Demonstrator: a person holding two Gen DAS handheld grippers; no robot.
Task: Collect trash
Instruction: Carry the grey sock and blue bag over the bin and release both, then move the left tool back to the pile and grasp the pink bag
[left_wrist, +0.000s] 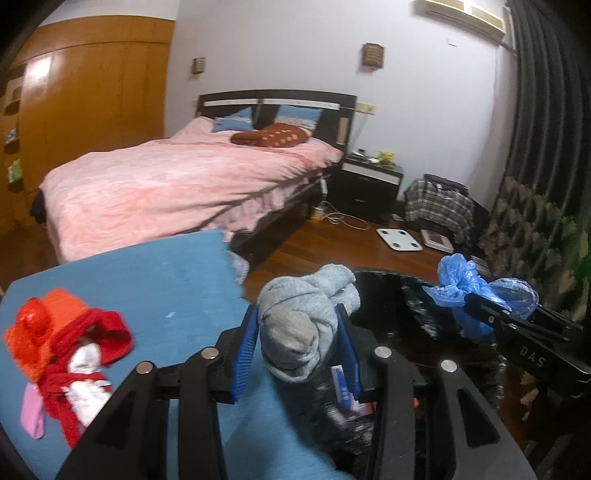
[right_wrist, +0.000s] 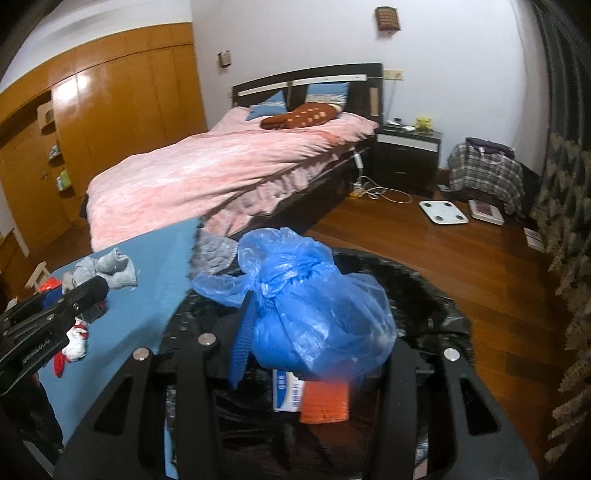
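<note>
my left tongs (left_wrist: 297, 347) clamped on a balled grey knit sock (left_wrist: 303, 317); my right tongs (right_wrist: 314, 325) clamped on a knotted blue plastic bag (right_wrist: 314, 314). both held over the black-lined trash bin (right_wrist: 424, 295). red-and-white cloth scraps (left_wrist: 81, 365) lie on the blue table (left_wrist: 166, 280). beyond, a pink-quilted bed (left_wrist: 177, 184).

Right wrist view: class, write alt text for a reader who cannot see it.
The right gripper holds a knotted blue plastic bag over an open black trash bag. Left, the left gripper holds a grey sock above a blue cloth; behind stands a pink bed.
</note>
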